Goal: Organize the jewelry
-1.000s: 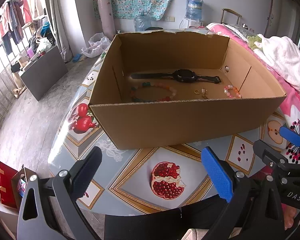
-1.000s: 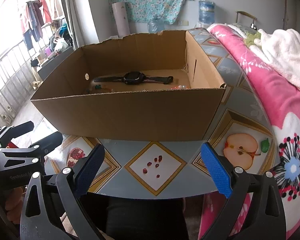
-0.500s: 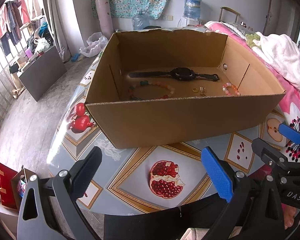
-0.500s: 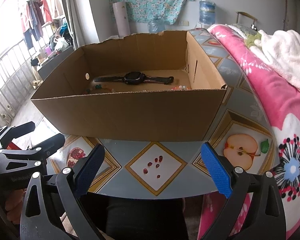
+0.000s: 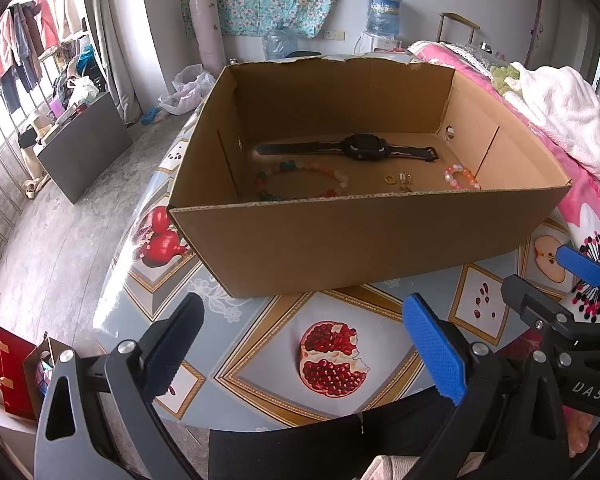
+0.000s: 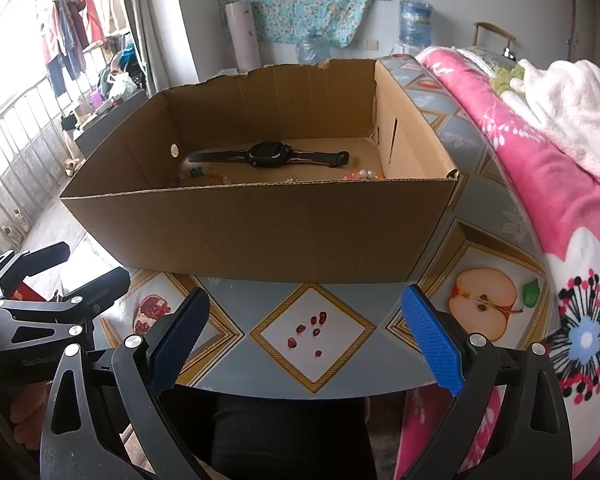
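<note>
Jewelry lies on the floor of an open box (image 5: pixel 364 240) on the table (image 5: pixel 236 336): black watch (image 5: pixel 360 147) toward the far wall, bead necklace (image 5: pixel 300 180) at its 7 o'clock, gold ring (image 5: pixel 389 179) w/ a small charm (image 5: pixel 405 178) just beside it at 5, pink bracelet (image 5: pixel 460 177) at 4 near the right wall. Left gripper (image 5: pixel 300 344) hangs over the table edge at the box's 6 o'clock, fingers spread wide, nothing between them. Right gripper (image 6: pixel 306 332) is at the left one's 3 o'clock, also spread & empty.
</note>
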{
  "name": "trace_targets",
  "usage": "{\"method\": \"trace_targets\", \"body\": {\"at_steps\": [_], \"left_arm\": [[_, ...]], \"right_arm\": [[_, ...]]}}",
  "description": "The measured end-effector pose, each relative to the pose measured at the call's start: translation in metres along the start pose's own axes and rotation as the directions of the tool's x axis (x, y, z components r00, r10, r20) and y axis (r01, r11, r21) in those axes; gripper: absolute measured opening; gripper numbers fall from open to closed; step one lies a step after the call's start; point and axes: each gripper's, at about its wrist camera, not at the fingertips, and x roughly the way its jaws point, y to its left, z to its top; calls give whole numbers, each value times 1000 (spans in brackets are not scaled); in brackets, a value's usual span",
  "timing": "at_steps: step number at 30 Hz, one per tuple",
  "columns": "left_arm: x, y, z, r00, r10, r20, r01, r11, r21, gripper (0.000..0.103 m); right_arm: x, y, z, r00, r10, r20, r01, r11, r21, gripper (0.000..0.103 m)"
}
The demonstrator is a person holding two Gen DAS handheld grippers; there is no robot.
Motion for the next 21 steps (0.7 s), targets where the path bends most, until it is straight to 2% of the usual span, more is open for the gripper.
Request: {"method": "trace_targets", "body": {"at_steps": [21], "left_arm": [[1, 1, -1, 1000, 1, -4, -1, 1000, 1, 98]], "right_arm": [[0, 1, -1, 1000, 1, -5, -1, 1000, 2, 93]]}}
